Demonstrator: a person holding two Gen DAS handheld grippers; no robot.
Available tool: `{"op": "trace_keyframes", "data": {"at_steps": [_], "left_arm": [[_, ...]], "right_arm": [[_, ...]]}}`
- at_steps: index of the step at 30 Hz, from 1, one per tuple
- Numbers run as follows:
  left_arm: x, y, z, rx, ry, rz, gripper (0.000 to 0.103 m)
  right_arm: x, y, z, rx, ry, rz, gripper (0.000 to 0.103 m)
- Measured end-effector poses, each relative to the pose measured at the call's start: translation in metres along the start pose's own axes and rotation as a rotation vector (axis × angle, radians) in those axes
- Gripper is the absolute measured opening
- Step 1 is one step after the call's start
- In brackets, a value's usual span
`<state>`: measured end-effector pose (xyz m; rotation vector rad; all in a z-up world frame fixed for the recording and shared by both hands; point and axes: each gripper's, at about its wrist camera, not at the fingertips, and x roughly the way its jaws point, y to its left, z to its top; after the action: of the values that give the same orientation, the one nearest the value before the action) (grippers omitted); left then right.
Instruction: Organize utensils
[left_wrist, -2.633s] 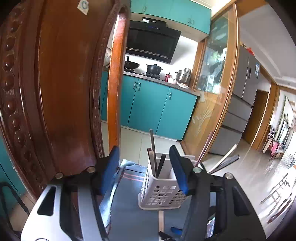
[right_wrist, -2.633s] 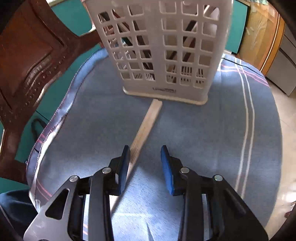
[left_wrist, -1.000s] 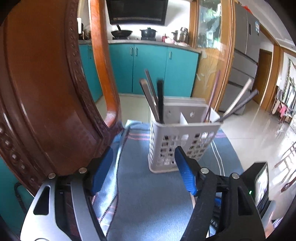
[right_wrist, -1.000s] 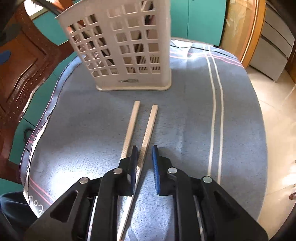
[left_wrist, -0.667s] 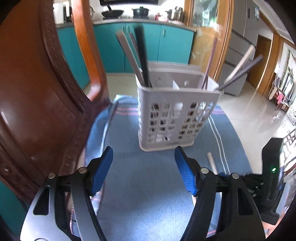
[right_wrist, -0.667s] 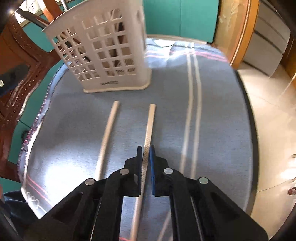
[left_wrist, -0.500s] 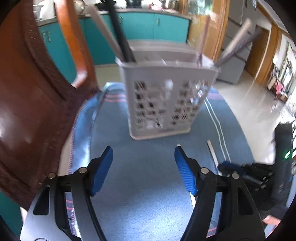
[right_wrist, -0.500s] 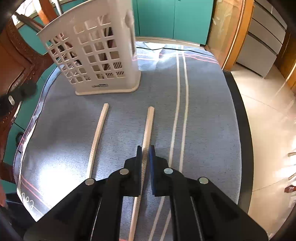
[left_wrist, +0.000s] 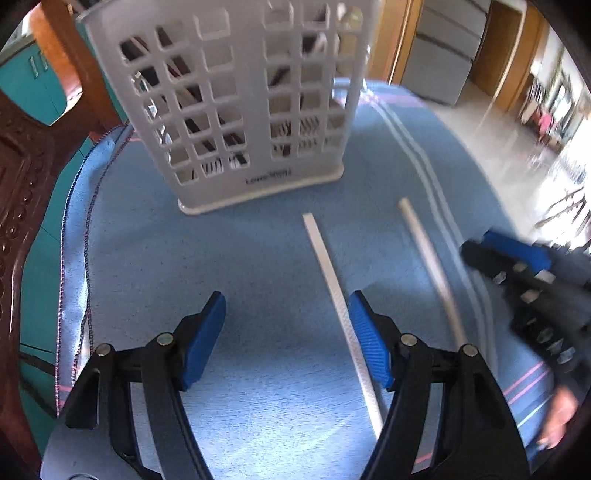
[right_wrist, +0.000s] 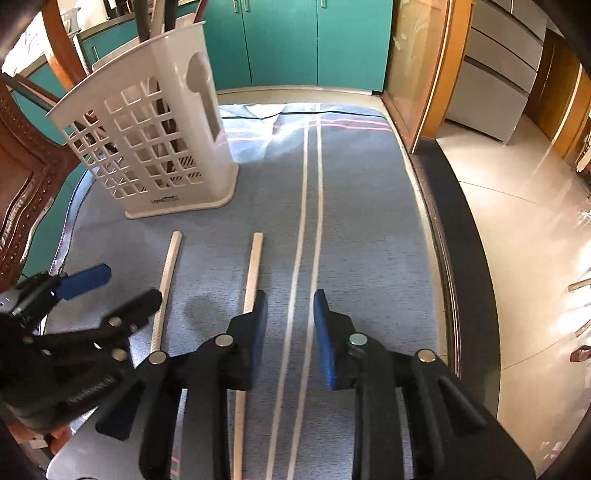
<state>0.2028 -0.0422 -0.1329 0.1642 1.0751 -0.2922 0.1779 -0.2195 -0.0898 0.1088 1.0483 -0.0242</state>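
Two pale chopsticks lie side by side on the blue cloth in front of a white utensil basket (left_wrist: 240, 110) (right_wrist: 155, 147) that holds several utensils. My left gripper (left_wrist: 286, 306) (right_wrist: 118, 288) stands open, low over the cloth; the left chopstick (left_wrist: 332, 280) (right_wrist: 168, 273) runs just inside its right finger. My right gripper (right_wrist: 290, 306) (left_wrist: 509, 251) is opening. Only the cloth's white stripes show between its pads. The right chopstick (right_wrist: 255, 266) (left_wrist: 428, 258) passes under its left finger and is not gripped.
A carved wooden chair (left_wrist: 22, 184) stands close on the left. The striped blue cloth (right_wrist: 369, 221) covers a table whose dark edge (right_wrist: 454, 258) runs along the right, with tiled floor beyond. A hand (left_wrist: 557, 417) holds the right gripper.
The right gripper, shut on one chopstick, slid it rightwards away from the other, then let go. The left gripper tipped down and sank towards the cloth over the left chopstick.
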Motion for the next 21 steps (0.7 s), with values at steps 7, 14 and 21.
{"op": "trace_keyframes", "data": {"at_steps": [7,14,21], "left_arm": [[0.001,0.012,-0.003,0.038,0.033,0.06,0.065],[0.0,0.039,-0.002,-0.081,0.037,0.056,0.066],[0.018,0.042,0.025,-0.124,0.016,0.056,0.063]], "right_arm": [[-0.001,-0.003,0.001,0.007,0.002,0.004,0.033],[0.008,0.004,0.002,-0.005,0.01,0.045,0.035],[0.031,0.02,0.009,-0.036,0.028,0.032,0.036]]}}
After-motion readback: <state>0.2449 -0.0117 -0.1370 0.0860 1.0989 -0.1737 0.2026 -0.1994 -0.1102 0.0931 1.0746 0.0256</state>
